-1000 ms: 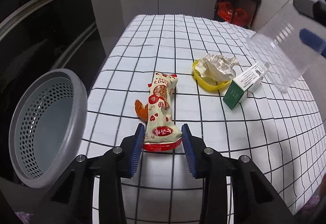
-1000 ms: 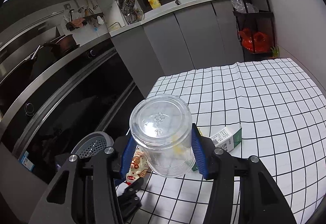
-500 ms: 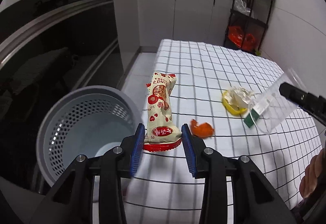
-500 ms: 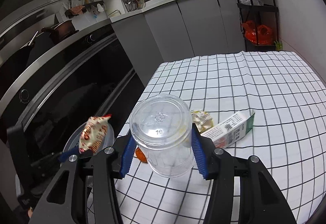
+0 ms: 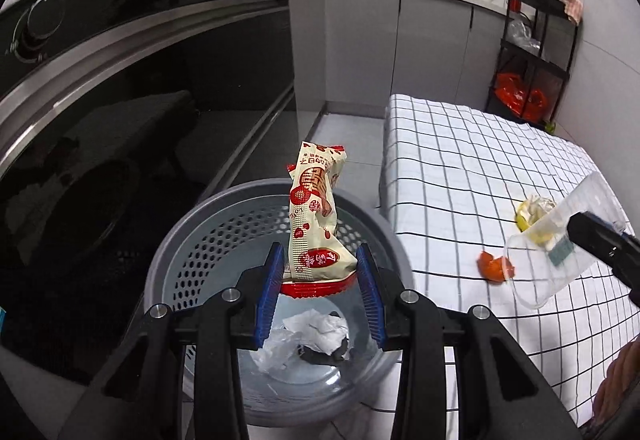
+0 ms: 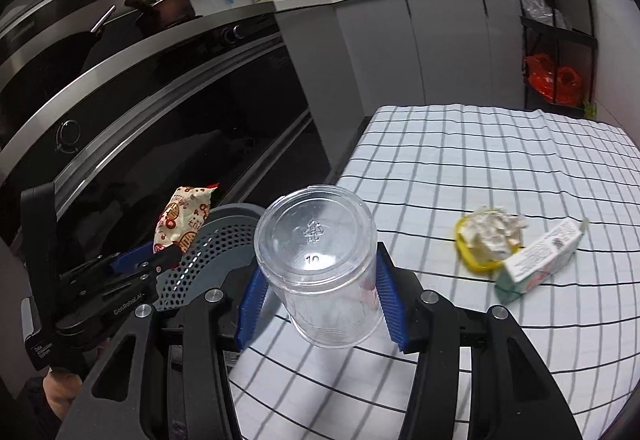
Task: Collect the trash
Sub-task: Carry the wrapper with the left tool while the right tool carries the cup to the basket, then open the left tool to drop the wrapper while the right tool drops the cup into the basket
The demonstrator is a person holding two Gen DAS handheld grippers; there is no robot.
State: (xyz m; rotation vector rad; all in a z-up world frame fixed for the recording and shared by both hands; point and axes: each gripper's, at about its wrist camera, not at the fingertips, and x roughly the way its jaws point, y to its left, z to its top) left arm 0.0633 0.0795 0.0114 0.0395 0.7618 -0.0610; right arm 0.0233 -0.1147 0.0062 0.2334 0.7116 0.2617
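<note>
My left gripper [image 5: 318,280] is shut on a red-and-cream snack wrapper [image 5: 316,215], held upright over the grey perforated bin [image 5: 192,240]. Crumpled white paper [image 5: 308,336] lies in the bin's bottom. My right gripper [image 6: 318,300] is shut on a clear plastic cup [image 6: 320,264], base toward the camera, above the table's left edge. From the right wrist view the left gripper [image 6: 132,264] with the wrapper [image 6: 182,217] shows beside the bin [image 6: 224,240]. On the checked tablecloth [image 6: 460,167] lie a yellow lid with crumpled paper [image 6: 488,240] and a green-and-white carton [image 6: 540,264].
An orange scrap [image 5: 494,266] lies on the cloth near the table's left edge. A dark glass-fronted oven and counter [image 5: 120,79] run along the left. Grey cabinets and a black shelf rack [image 5: 536,51] stand behind the table. A person's hand [image 5: 616,384] shows at lower right.
The left gripper has carried the wrapper leftward off the table to above the bin. The right gripper with the cup has swung left toward the table's edge.
</note>
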